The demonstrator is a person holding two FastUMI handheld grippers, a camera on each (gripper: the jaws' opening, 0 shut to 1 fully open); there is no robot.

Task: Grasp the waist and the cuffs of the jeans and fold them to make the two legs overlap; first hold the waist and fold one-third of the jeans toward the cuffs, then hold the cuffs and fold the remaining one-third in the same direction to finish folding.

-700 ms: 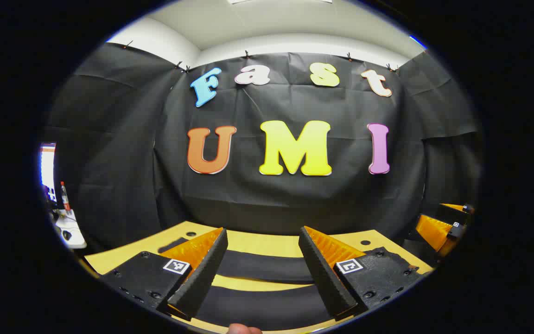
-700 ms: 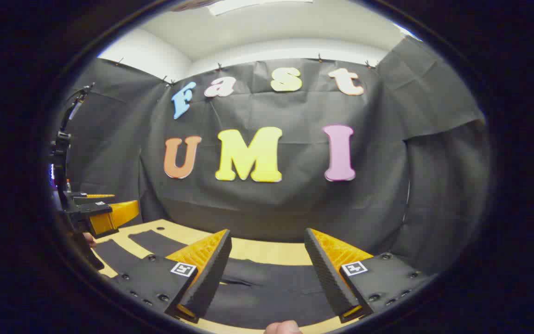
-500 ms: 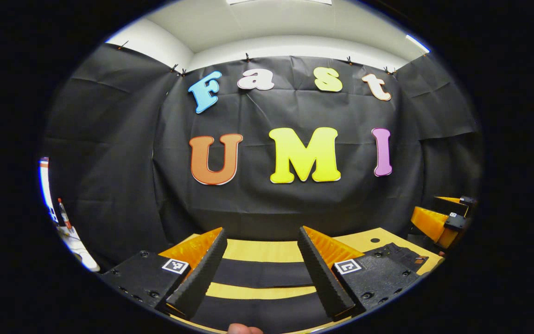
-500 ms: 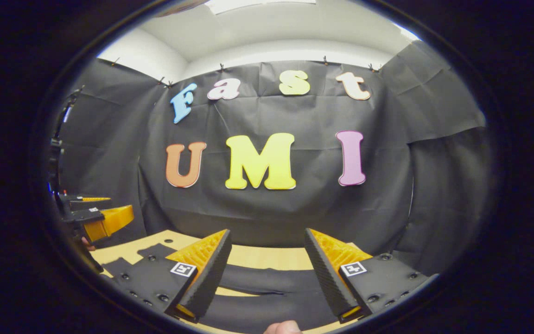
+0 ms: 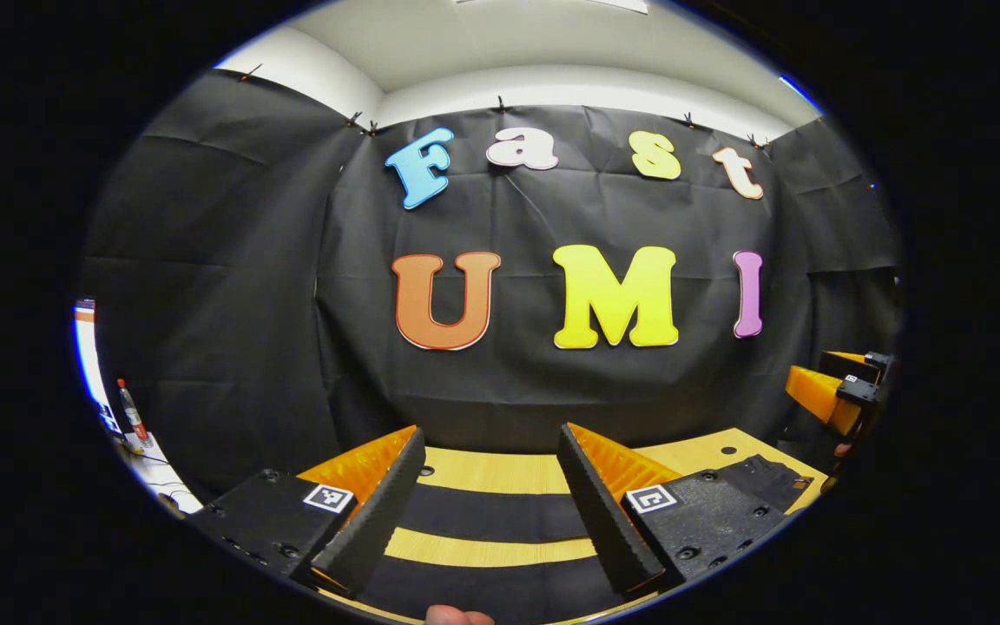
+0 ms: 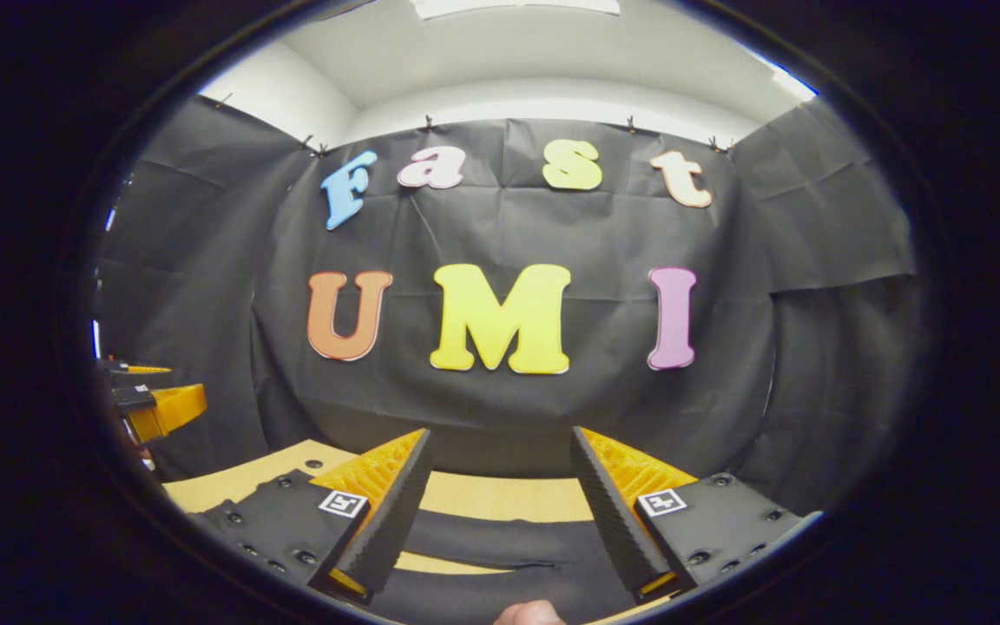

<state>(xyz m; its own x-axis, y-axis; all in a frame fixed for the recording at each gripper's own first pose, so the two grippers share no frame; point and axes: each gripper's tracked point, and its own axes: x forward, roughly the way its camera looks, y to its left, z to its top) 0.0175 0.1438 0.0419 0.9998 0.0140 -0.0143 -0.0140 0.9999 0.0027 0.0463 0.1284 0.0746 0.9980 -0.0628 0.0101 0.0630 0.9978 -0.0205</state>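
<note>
Both grippers hang above the table (image 5: pixel 500 470) with their jaws spread wide and nothing between them. Under the left gripper (image 5: pixel 487 512) the jeans (image 5: pixel 491 514) lie flat on the wood as two dark bands with a strip of bare table between, which I take to be the two legs still side by side, not yet overlapped. Under the right gripper (image 6: pixel 496 521) a broader dark stretch of the jeans shows, with a thin seam or pocket line across it (likely the waist end, though too little shows to be sure). The right gripper also appears at the far right edge of the left gripper view, the left gripper at the far left edge of the right gripper view, so the two are well apart along the garment. From here the first fold looks not yet begun, and the risks lie in the pick-up. If a finger comes down on one layer only, the denim could peel open and the legs would not stack cleanly. If the two ends are lifted unevenly, the cloth may skew and the edges miss each other. A shallow bite at the hem could let heavy fabric slip out mid-swing. Both cameras point mostly at the wall, so how high the jaws stand over the cloth is hard to judge.
</note>
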